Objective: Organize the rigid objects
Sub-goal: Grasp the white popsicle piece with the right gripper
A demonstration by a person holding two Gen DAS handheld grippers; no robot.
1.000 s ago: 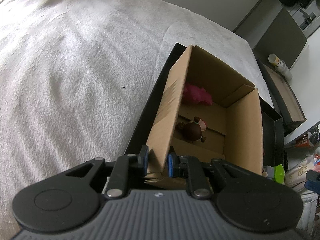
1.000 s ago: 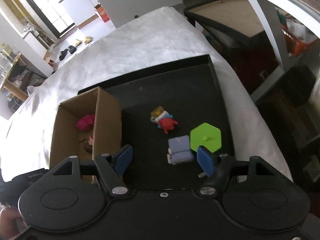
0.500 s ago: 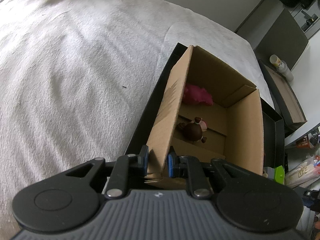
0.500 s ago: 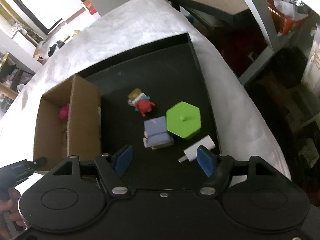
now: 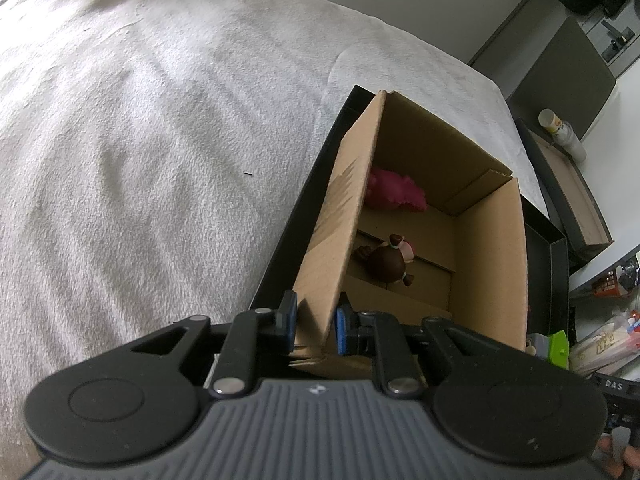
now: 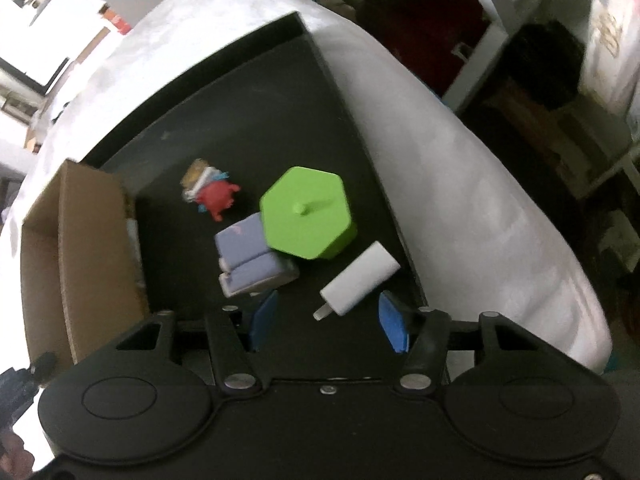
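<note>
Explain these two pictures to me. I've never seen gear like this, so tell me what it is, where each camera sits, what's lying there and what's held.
No robot here: a person holds a two-finger tool in each hand, with a camera looking along the fingers. In the left view, the left gripper pinches a wall of the cardboard box, which holds a pink toy and a brown figurine. In the right view, the right gripper is open and empty above a black tray carrying a green hexagonal box, white charger, purple toy sofa and red figure.
</note>
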